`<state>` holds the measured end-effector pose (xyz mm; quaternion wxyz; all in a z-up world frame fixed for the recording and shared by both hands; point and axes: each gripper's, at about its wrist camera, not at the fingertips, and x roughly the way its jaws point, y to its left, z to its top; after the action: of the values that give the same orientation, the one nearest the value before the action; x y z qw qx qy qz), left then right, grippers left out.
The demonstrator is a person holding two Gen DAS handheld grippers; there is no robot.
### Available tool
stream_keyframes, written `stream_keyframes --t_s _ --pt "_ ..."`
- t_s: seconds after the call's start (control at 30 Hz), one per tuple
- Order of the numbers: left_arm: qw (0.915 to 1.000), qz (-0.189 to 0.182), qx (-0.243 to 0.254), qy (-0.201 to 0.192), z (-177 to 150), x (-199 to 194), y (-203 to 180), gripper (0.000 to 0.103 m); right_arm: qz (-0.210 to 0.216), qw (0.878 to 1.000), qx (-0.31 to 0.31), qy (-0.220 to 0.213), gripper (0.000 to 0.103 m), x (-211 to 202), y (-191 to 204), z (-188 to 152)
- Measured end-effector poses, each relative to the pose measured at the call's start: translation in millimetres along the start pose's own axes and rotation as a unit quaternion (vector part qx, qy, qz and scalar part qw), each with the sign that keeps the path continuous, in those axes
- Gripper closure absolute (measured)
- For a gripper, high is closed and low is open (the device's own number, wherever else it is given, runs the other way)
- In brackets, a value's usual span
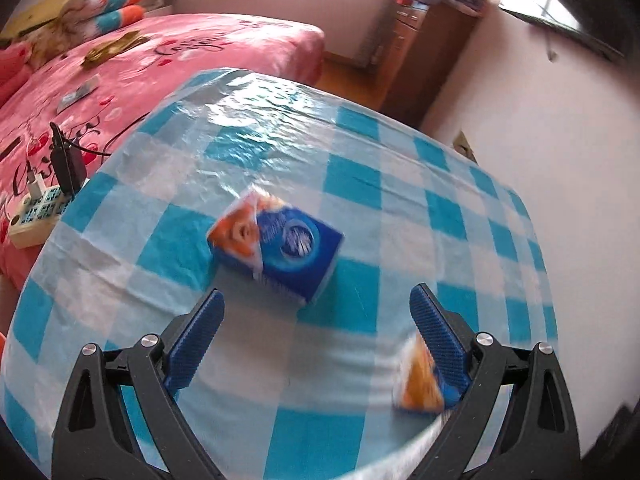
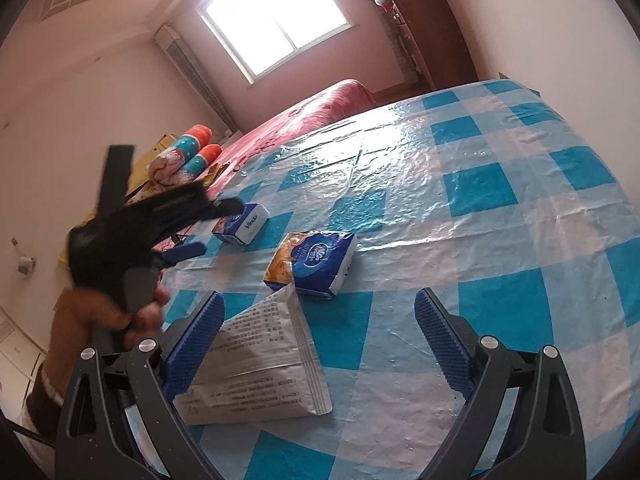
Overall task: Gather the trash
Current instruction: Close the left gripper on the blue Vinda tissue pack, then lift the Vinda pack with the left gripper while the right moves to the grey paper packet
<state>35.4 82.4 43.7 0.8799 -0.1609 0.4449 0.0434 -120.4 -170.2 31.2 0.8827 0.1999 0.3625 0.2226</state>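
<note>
A silver foil pouch (image 2: 260, 364) lies nearest, flat on the checked tablecloth (image 2: 500, 200), touching the right tongs' (image 2: 316, 320) inner left finger; those tongs gape wide, empty. Just ahead sits a blue tissue pack (image 2: 316, 264), a smaller one (image 2: 240, 224) beyond. The left tongs (image 1: 316, 312), held raised in a hand (image 2: 120, 316), spread wide over a tissue pack; a blurred packet (image 1: 420, 376), perhaps another pack, lies by its right finger. Open cloth lies rightward.

Right tool (image 2: 316, 320) gapes above silver pouch (image 2: 264, 364) near tissue pack (image 2: 316, 264).
</note>
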Motion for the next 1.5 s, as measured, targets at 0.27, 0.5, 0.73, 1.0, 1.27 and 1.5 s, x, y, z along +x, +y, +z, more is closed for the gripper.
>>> stream_keyframes --t_s 0.27,0.5,0.73,1.0,1.27,1.5 --pt "0.9993 0.033 -0.015 0.009 21.0 25.1 -4.0 0.009 0.017 1.0 -0.005 0.007 0.008 1.1 1.7 -0.4" --pt "0.9977 0.064 -0.004 0.021 25.3 40.4 -8.4 0.018 0.027 0.999 -0.008 0.017 0.008 2.7 2.5 -1.0" --pt "0.9969 0.075 0.012 0.019 23.6 41.6 -9.6 0.045 0.038 0.999 -0.018 0.027 0.008 5.7 6.2 -1.1" --pt "0.9981 0.05 0.025 0.024 12.2 32.6 -7.9 0.051 0.053 0.995 -0.058 0.057 0.008 13.9 21.6 -6.4" --pt "0.9957 0.035 0.083 0.021 -17.5 -5.4 -9.5 0.051 0.052 0.994 -0.072 0.069 0.008 18.6 26.1 -9.1" --pt "0.9882 0.04 0.142 0.042 -67.0 -30.7 -9.4 0.051 0.05 0.996 -0.046 0.057 0.008 13.3 14.5 -6.1"
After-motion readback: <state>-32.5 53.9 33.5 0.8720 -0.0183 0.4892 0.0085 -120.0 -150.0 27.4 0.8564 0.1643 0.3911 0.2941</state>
